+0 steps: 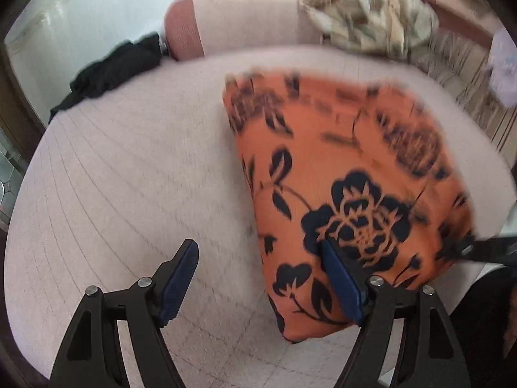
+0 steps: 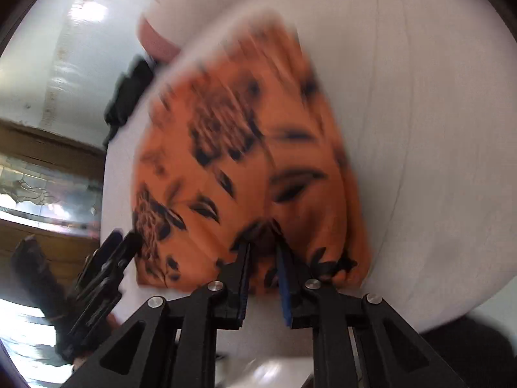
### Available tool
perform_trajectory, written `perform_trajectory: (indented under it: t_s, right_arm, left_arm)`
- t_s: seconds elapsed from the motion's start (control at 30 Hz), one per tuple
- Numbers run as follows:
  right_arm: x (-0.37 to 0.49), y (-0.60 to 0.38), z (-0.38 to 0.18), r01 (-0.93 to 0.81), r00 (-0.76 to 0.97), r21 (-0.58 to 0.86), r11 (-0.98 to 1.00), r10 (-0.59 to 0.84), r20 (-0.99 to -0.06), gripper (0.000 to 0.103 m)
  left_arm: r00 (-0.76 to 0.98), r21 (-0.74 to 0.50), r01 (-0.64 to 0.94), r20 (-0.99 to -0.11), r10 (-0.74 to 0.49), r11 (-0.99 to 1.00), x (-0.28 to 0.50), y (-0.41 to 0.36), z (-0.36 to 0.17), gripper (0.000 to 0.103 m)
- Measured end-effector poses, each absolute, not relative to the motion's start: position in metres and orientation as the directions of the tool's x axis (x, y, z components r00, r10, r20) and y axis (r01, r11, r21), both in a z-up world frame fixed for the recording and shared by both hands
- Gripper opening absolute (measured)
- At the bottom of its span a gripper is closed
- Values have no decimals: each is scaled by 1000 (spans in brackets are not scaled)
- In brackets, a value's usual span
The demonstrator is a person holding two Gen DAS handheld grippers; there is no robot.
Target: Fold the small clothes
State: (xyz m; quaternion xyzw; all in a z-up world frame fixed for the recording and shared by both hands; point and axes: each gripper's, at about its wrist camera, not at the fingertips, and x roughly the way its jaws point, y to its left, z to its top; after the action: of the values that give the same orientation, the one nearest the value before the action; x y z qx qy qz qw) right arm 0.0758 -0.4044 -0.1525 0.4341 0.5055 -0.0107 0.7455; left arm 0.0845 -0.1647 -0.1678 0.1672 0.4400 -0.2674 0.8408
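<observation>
Both views are pretty smeared, so the far edges of the orange floral garment (image 1: 349, 174) are fuzzy and I can't tell what kind of garment it actually is. The right wrist view is the blurrier one, and the 2 fingers cover the exact spot where the cloth is pinched. The crumpled beige fabric (image 1: 368, 16) at the top of the left view is cut off by the frame, same for the striped bit on the far right. The garment is orange with big black roses and leaves, looks folded over at least once, and it lies on the pale pink quilted cushion (image 1: 129, 177) with its near end lifted. The right gripper (image 2: 263, 249) is clamped on a bunched near edge of it, fabric puckered between the narrow jaws. The left gripper (image 1: 258, 252) is spread wide and grips nothing; its right finger sits over the garment's near left part, the other over bare cushion. A black cloth (image 1: 113, 71) lies well apart by the bolster (image 1: 232, 22).
</observation>
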Motion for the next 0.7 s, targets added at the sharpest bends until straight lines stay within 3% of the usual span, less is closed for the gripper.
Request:
perform_trajectory:
  t_s: [0.13,0.23,0.33,0.6,0.7]
  right_arm:
    - [76,-406,-128,411,472,599,688,402,-785,17]
    - [97,-421,-99,375,540,618,691,379,-752,22]
    - [131,-433,-84,374,587,620,690,342,-734,21]
    - [223,-456,-151,521,509,530,669,254,-822,16]
    - [228,-457,-126,520,512,536,665,259,-819,21]
  left_arm:
    - [464,-45,589,-799,-383,807,94,-151,-148,81]
    - [520,-46,575,-751,-408,817,104,-147,-132,80]
    - [503,-62,573,-761,-410,817,116,-155,-137,80]
    - [503,-9,611,-768,-397,791,112,-169,-173,85]
    - [506,-5,612,-766,-396,791,111,-167,-173,86]
